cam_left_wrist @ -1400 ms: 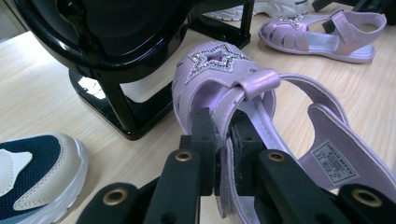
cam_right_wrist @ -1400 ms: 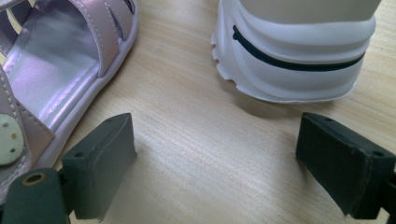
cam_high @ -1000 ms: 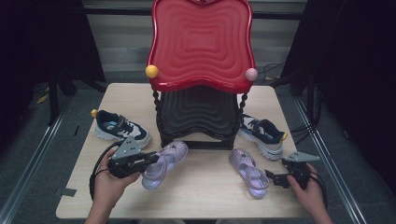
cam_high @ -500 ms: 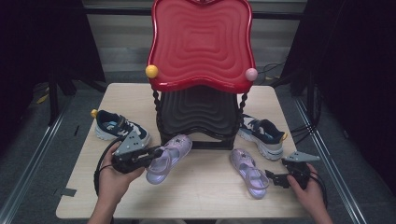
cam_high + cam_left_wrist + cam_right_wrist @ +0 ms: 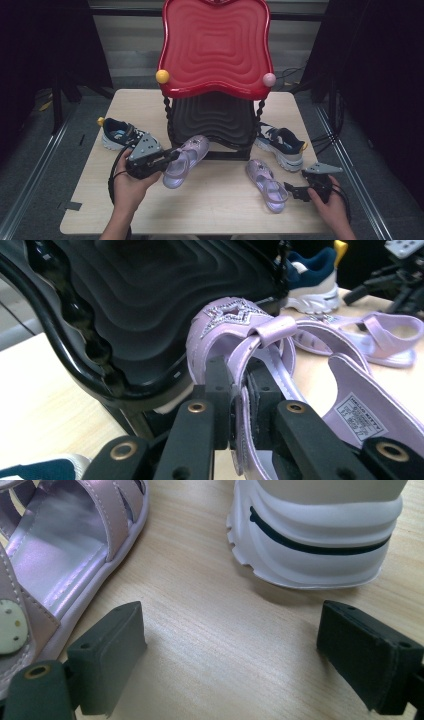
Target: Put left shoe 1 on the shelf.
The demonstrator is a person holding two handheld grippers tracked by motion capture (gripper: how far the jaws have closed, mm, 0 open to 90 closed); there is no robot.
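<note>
On the near left of the surface, the left hand-held gripper is clamped on the side strap of a lilac sandal, whose toe reaches the foot of the black-and-red chair at the middle. In the left gripper view the pads pinch that strap just below its glittery star. At the near right, the right hand-held gripper rests with jaws wide apart, gripping nothing, between the second lilac sandal and a navy-and-white trainer.
</note>
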